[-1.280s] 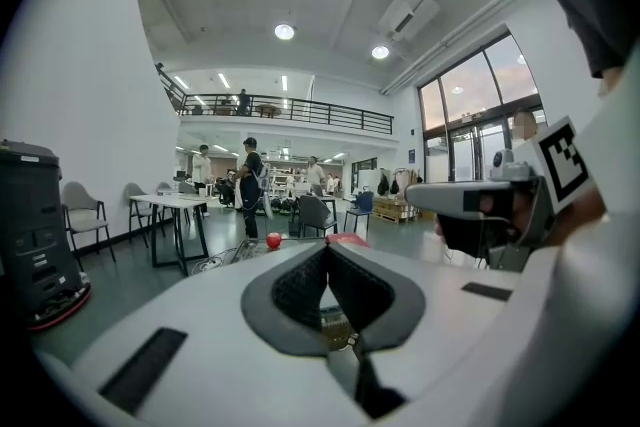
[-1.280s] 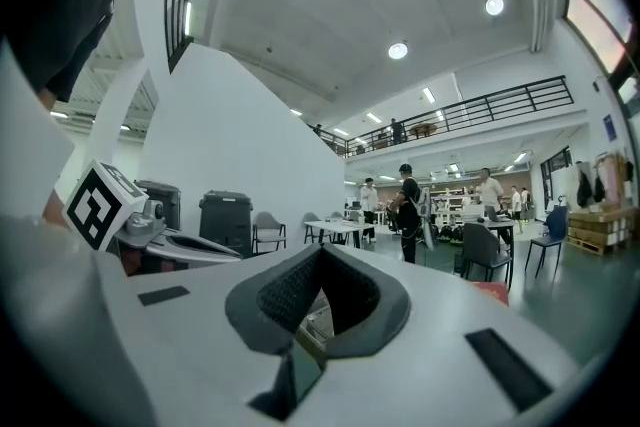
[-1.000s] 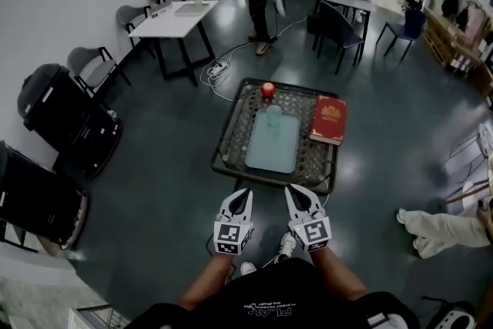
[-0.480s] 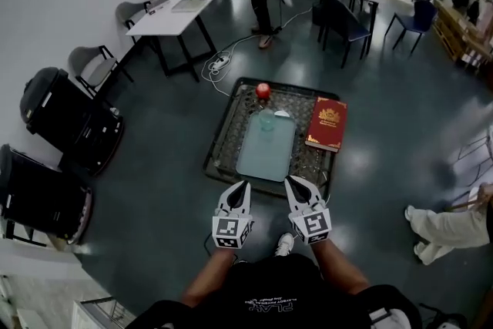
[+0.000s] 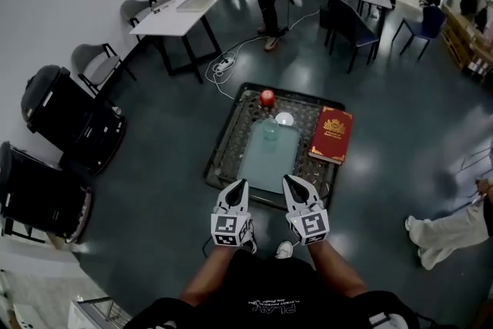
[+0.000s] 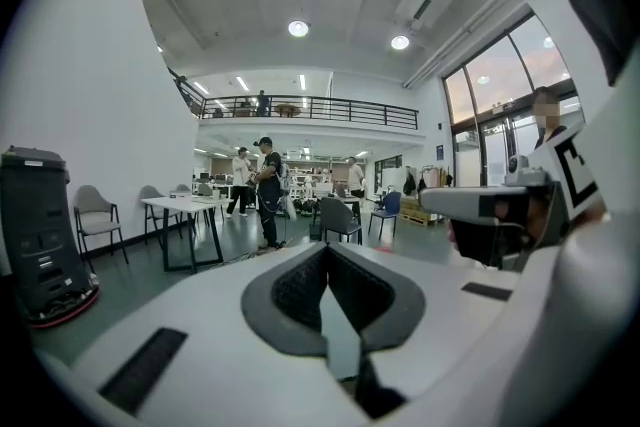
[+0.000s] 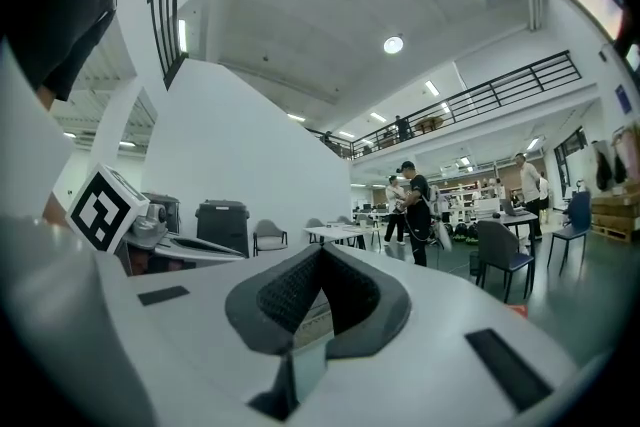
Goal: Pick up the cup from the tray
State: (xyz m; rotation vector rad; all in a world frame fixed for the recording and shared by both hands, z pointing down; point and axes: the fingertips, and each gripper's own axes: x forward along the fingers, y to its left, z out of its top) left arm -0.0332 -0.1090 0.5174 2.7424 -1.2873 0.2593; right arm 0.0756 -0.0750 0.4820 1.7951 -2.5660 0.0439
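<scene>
A red apple and a red book lie on the low mesh table. A white desk stands beyond, grey chairs beside it.

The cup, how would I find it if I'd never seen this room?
Look at the low dark table in the middle of the floor; a pale tray lies on it. The cup stands at the tray's far end. It is see-through, unlike the red apple and the red book nearby.
</scene>
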